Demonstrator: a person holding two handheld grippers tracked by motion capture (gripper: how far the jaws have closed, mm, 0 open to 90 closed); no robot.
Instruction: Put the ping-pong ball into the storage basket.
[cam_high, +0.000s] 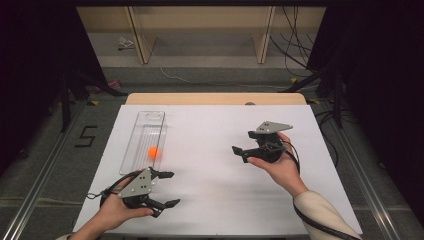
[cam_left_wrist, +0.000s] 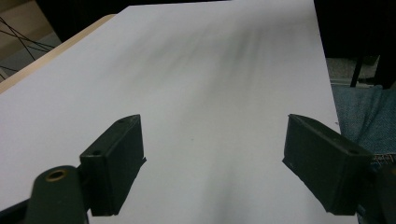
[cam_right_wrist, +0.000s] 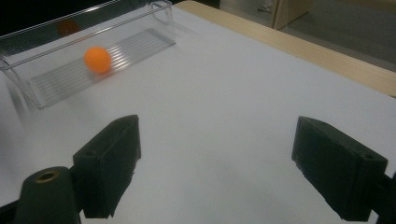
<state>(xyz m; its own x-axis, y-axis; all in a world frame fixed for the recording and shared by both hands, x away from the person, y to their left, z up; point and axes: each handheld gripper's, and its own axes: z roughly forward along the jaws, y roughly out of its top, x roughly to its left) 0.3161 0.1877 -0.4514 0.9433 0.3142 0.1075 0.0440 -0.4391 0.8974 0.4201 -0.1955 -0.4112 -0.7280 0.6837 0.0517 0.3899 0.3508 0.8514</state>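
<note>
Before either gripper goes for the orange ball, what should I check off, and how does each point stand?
1. Ball in the tray: ok. The orange ball lies inside the clear tray, toward its near end.
2. Left gripper ready: ok. Jaws wide apart, nothing between them.
3. Right gripper ready: ok. Jaws wide apart, nothing held; its view faces the ball.
4. Path to the ball: ok. Bare white sheet lies between both grippers and the tray.
5. Ball at rest: cannot tell from one moment.
6. Tray steady: cannot tell. It lies flat on the sheet, but nothing holds it.
</note>
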